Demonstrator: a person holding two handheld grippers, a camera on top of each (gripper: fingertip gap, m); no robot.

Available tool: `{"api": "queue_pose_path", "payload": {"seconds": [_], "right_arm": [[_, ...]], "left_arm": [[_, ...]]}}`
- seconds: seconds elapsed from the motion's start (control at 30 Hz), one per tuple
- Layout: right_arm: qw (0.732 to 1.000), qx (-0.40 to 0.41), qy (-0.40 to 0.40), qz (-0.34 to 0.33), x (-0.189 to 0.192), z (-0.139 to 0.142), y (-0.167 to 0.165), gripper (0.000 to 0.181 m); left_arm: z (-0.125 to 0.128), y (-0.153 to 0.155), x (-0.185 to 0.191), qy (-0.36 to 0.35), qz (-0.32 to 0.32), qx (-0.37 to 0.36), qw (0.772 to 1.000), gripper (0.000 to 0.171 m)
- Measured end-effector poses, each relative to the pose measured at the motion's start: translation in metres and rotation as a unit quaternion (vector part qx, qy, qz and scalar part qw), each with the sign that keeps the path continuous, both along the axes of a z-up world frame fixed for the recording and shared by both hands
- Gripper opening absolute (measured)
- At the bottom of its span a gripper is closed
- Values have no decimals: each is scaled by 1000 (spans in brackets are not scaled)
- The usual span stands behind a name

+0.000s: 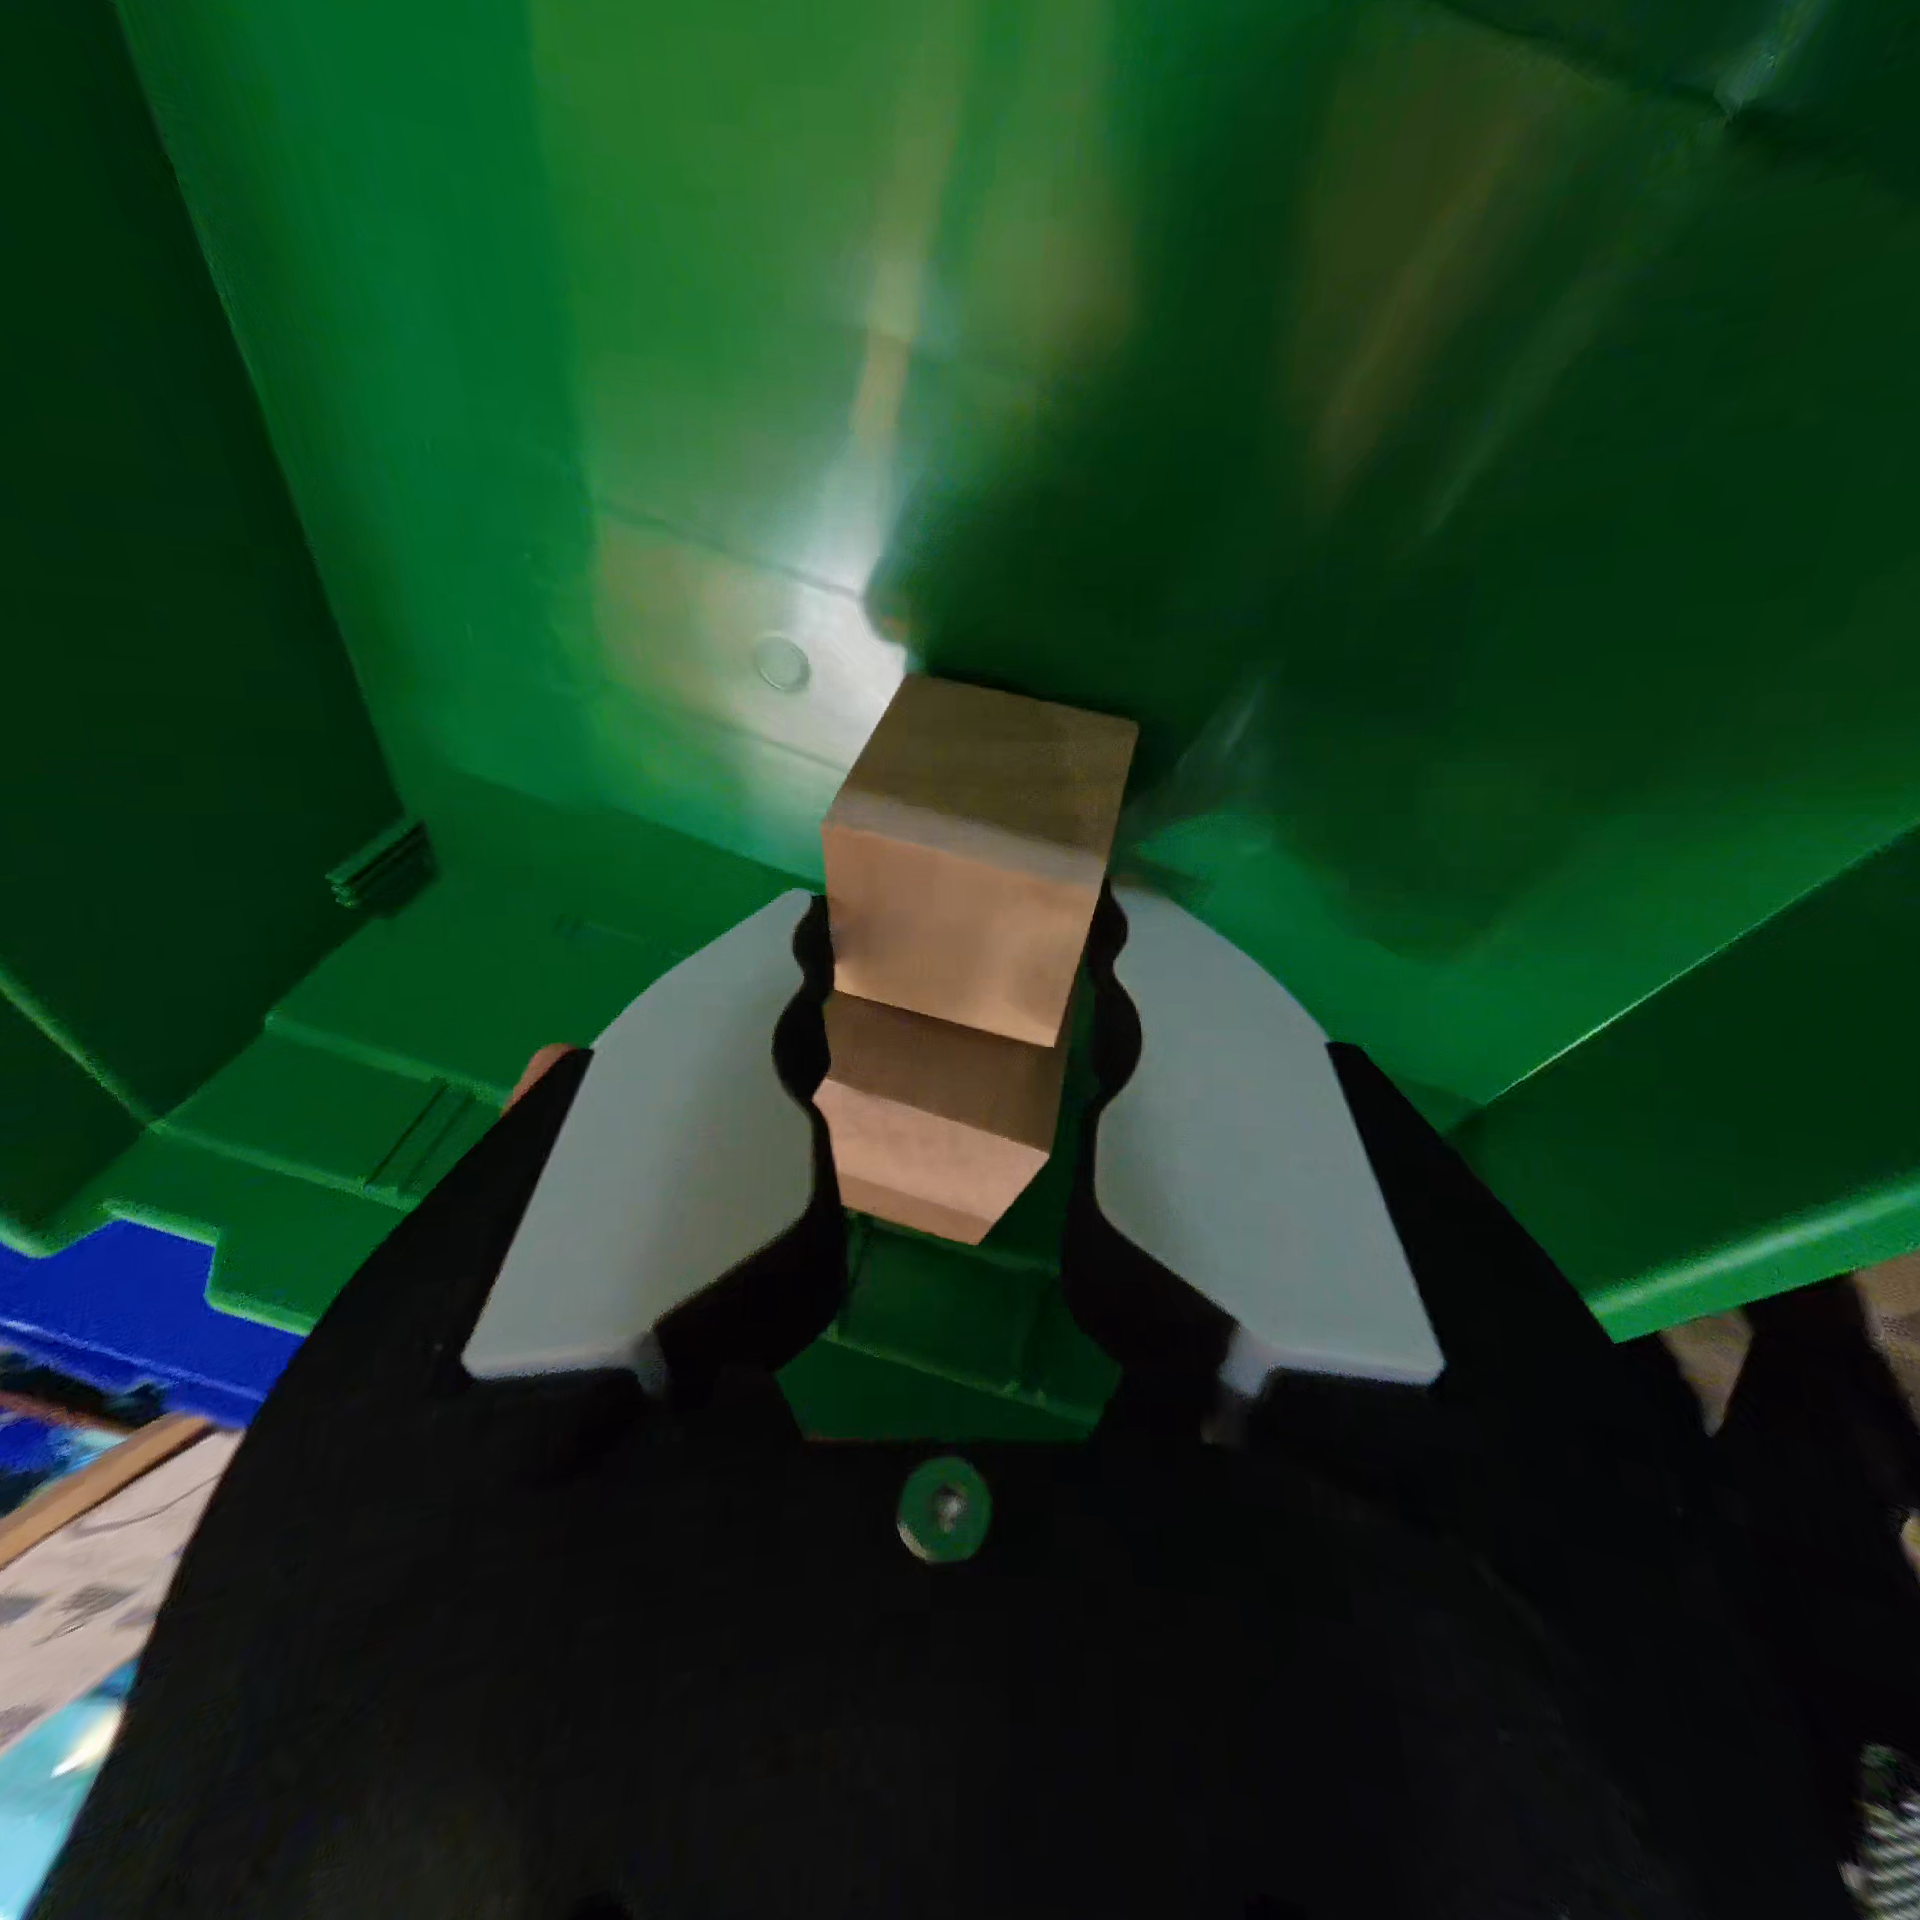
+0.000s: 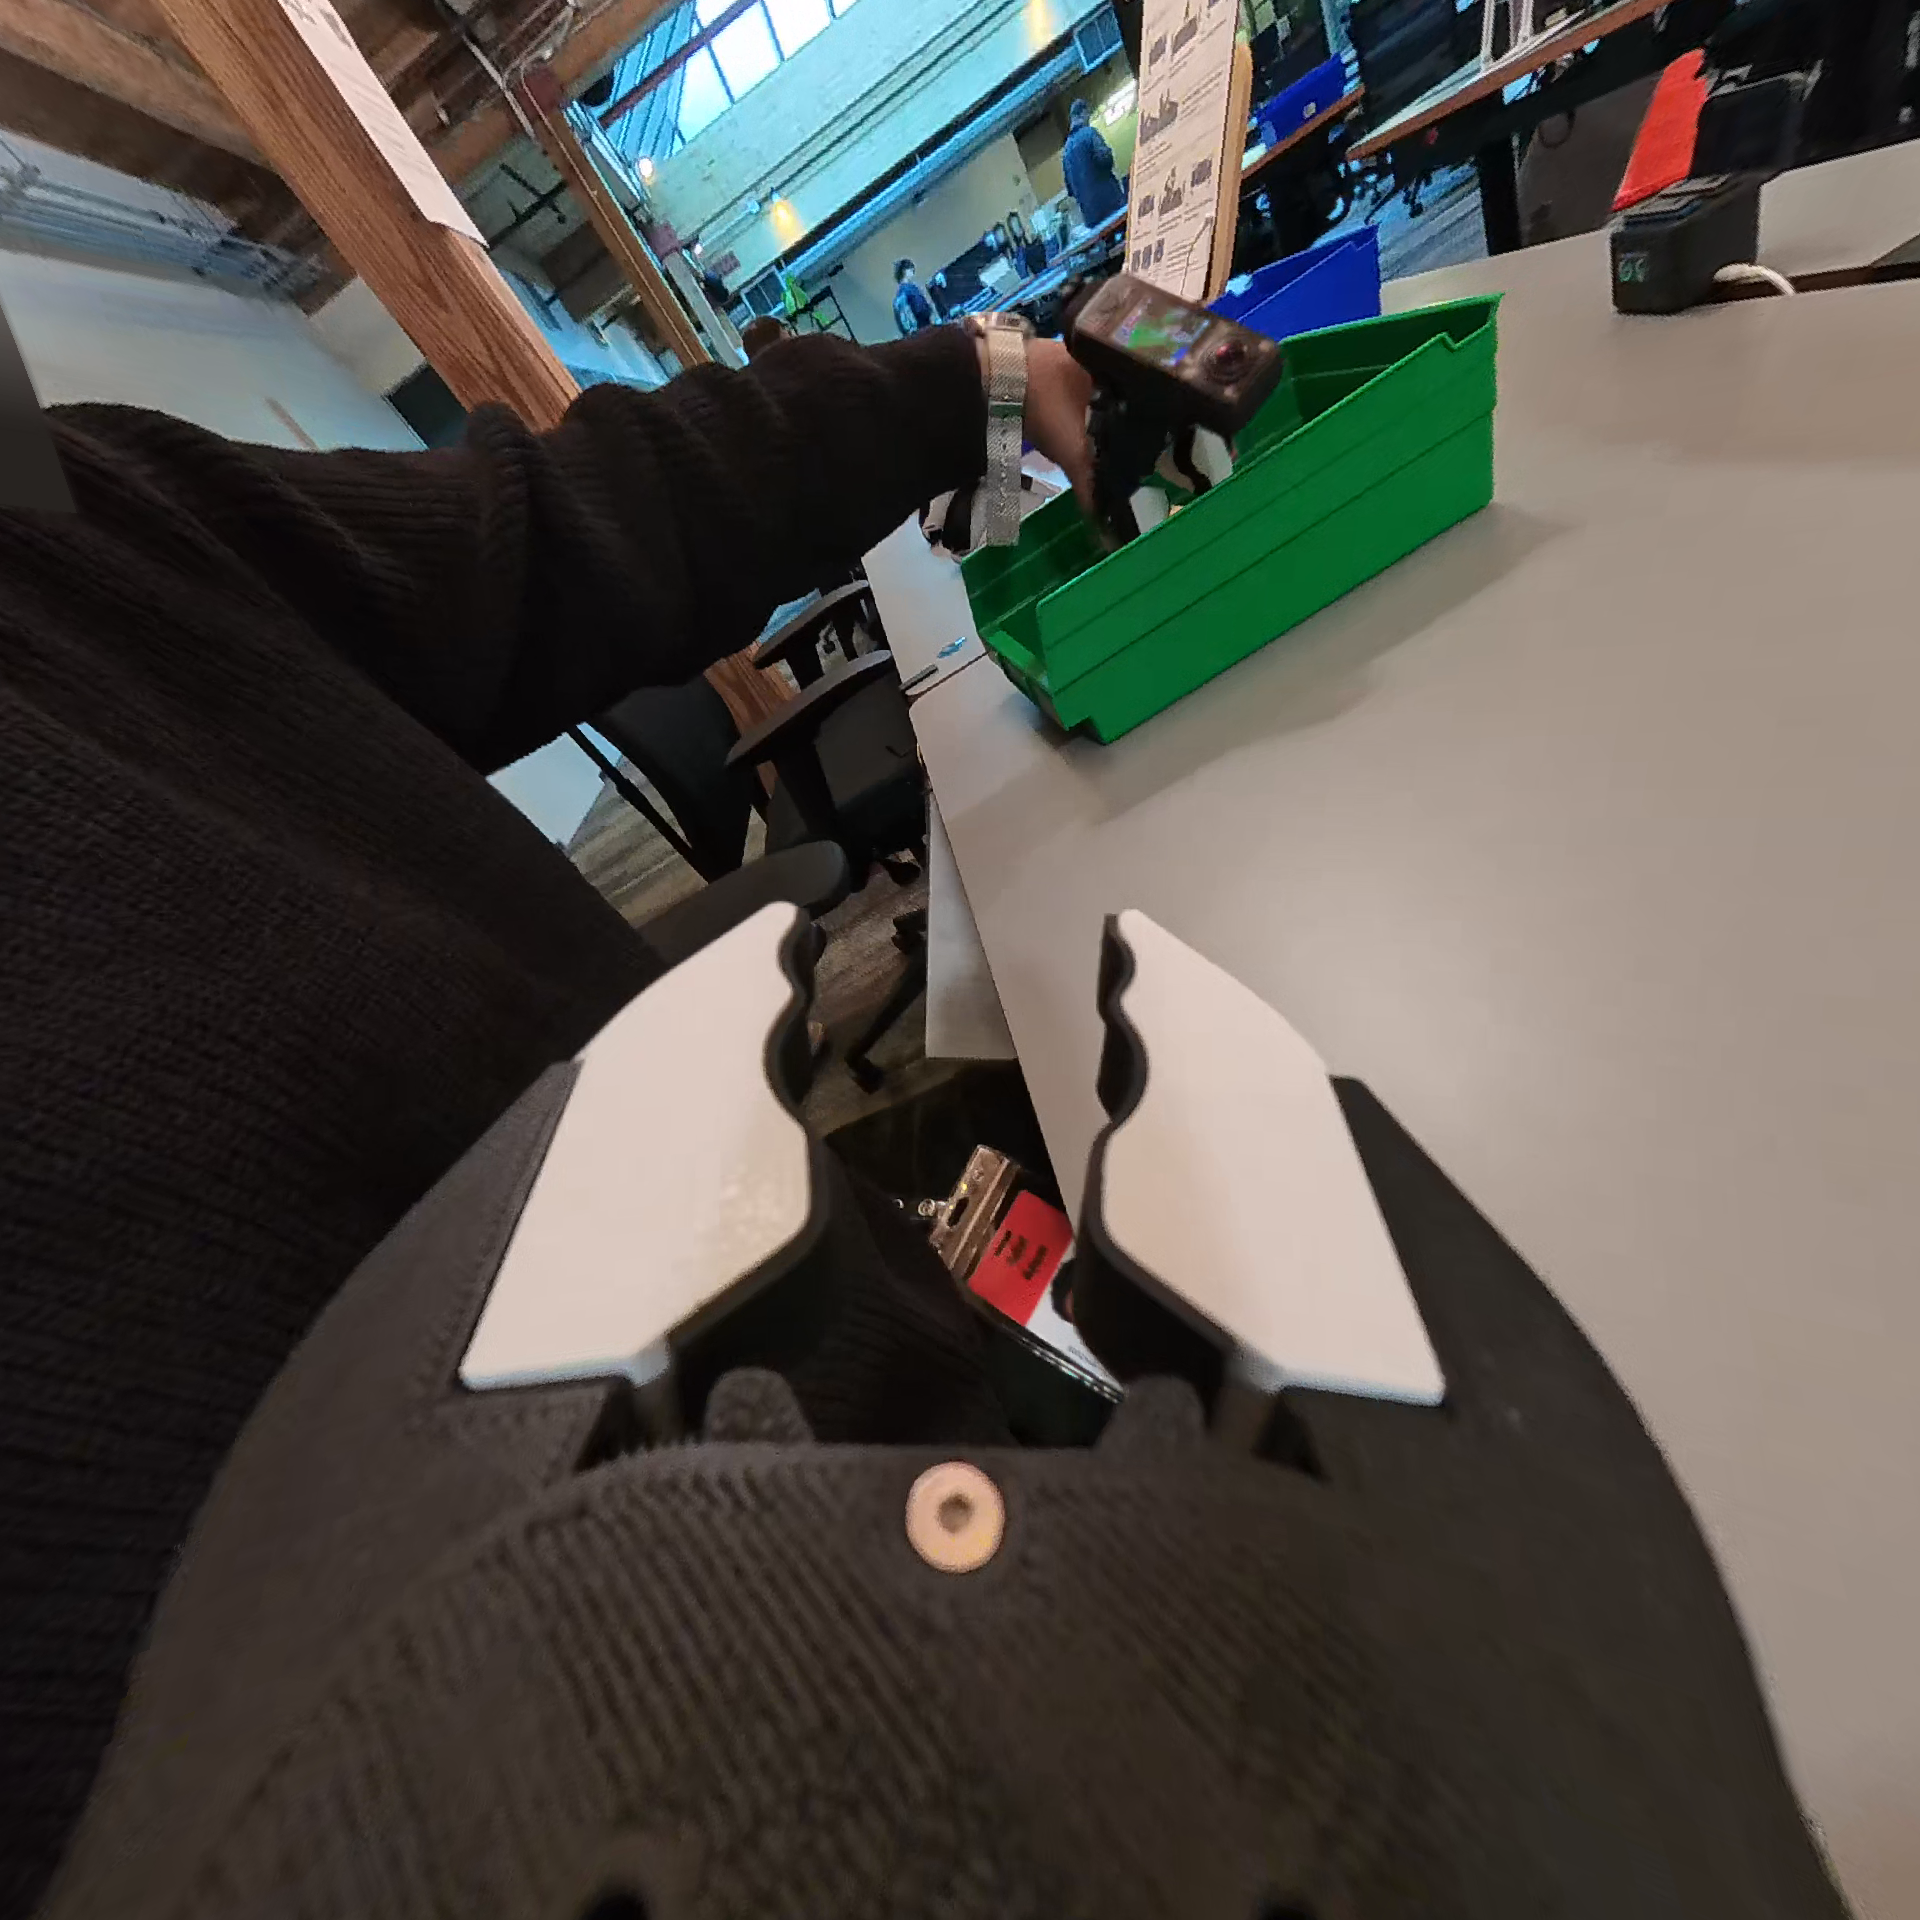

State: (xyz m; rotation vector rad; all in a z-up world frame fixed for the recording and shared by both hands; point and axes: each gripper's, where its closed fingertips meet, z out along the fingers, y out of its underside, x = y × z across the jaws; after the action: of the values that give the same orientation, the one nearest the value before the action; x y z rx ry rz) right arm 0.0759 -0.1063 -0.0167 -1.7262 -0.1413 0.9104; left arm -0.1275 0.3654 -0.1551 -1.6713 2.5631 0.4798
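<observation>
Around your bench
Your flat grey tabletop (image 2: 1455, 935) carries a blue plastic bin (image 2: 1309, 275) and a small black box (image 2: 1678, 255), perhaps a charger; black office chairs (image 2: 831, 748) stand beside it.

Wooden block (image 1: 966, 935) between left tool (image 1: 961, 1049) fingers, inside bin (image 2: 1247, 592) on table (image 2: 1507, 935).

Left claw (image 1: 961, 1049) far out to left, arm stretched long, black knit sleeve (image 2: 665, 520), metal watch band (image 2: 1003, 436) at wrist, hand (image 2: 1060, 416) wrapped round grip, tips angled downward. Jaws drawn in, pinching something between pads. Right claw (image 2: 956, 1049) near torso, low, pointing forward, jaws parted, nothing between white fingers (image 2: 675, 1174).
</observation>
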Motion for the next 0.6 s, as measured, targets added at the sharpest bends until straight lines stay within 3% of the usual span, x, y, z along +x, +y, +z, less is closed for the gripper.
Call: {"api": "queue_pose_path", "payload": {"seconds": [0.13,0.2,0.27,0.3,0.4,0.5,0.6], "right_arm": [[1000,-1,9,-6,5,-1,0,52],[1000,-3,13,-6,5,-2,1,51],[1000,-3,17,-4,4,-3,2,51],[1000,-4,16,-3,3,-4,4,51],[1000,-8,12,-5,-3,-8,13,51],[1000,-3,24,-16,-11,-4,24,55],[999,15,36,-37,-16,4,30,57]], "left_arm": [[37,-6,35,-160,43,-27,986,49],[76,-18,59,-287,66,-52,954,49],[127,-41,83,-425,86,-94,896,48],[154,-59,94,-491,96,-127,856,48],[209,-133,117,-598,129,-269,744,48],[213,-214,136,-596,154,-393,683,48],[192,-299,157,-565,158,-505,633,48]]}}
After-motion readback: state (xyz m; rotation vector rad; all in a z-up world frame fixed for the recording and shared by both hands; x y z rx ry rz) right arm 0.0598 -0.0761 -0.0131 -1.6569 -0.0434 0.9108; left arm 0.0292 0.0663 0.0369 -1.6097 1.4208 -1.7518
